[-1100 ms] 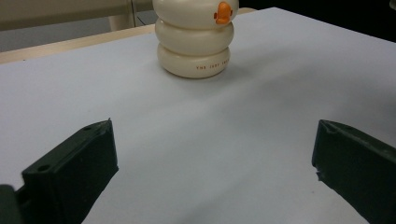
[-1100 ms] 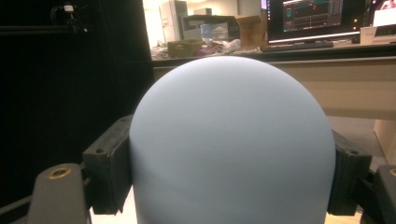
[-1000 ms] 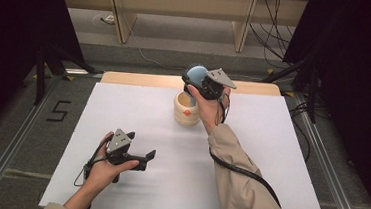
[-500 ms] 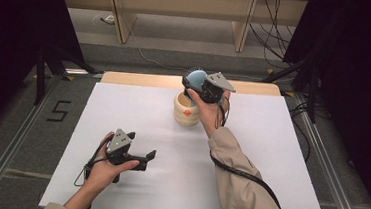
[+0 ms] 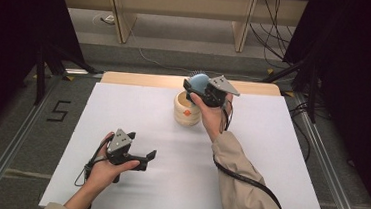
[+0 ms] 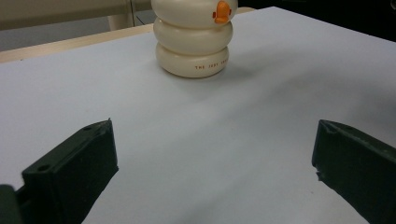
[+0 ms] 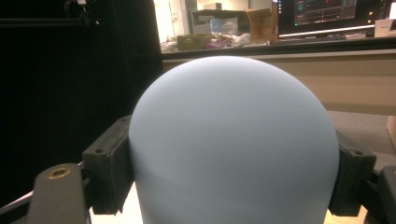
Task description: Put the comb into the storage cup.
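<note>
Because the blue dome-shaped cap (image 7: 233,140) is round and smooth, I hold it with my right gripper (image 5: 205,89) clamped across its widest part, one jaw against each flank, so that it cannot roll out. I hold it raised just above and behind the cream ringed pot (image 5: 187,109), which stands upright on the white table (image 5: 279,157) near the far edge; from this position the cap can, in my judgement, be lowered straight onto the pot. My left gripper (image 5: 139,157) rests low on the table, well apart from the pot, jaws spread wide with nothing between them, aimed at the pot so that it is ready to steady the base if needed.
</note>
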Demonstrator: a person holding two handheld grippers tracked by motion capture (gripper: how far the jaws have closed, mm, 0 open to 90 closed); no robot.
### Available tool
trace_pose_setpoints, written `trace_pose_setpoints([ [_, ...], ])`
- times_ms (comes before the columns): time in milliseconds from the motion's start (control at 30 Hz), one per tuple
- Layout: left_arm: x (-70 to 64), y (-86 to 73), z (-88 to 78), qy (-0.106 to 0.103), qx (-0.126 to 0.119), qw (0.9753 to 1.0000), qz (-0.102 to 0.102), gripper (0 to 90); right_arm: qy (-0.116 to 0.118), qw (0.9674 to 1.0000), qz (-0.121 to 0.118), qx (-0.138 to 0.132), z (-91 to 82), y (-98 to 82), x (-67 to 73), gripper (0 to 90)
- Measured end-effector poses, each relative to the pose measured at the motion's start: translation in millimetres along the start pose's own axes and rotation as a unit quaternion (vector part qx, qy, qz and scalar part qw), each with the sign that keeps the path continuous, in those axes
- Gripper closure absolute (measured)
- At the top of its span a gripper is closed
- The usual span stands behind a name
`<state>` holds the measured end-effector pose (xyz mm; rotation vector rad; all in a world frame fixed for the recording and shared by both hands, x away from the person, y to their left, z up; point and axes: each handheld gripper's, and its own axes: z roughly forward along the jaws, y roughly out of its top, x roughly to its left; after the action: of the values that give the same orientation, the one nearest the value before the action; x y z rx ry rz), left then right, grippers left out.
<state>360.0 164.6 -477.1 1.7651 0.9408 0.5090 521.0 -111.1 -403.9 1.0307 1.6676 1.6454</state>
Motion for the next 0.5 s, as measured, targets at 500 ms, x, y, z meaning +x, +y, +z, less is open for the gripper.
trace_pose_setpoints([
  [500, 0.4, -0.2, -0.2, 0.001, 0.0, 1.0, 0.0, 0.0, 0.002, 0.9999, 0.006, 0.014, -13.8, -0.5, -1.8, 15.4],
])
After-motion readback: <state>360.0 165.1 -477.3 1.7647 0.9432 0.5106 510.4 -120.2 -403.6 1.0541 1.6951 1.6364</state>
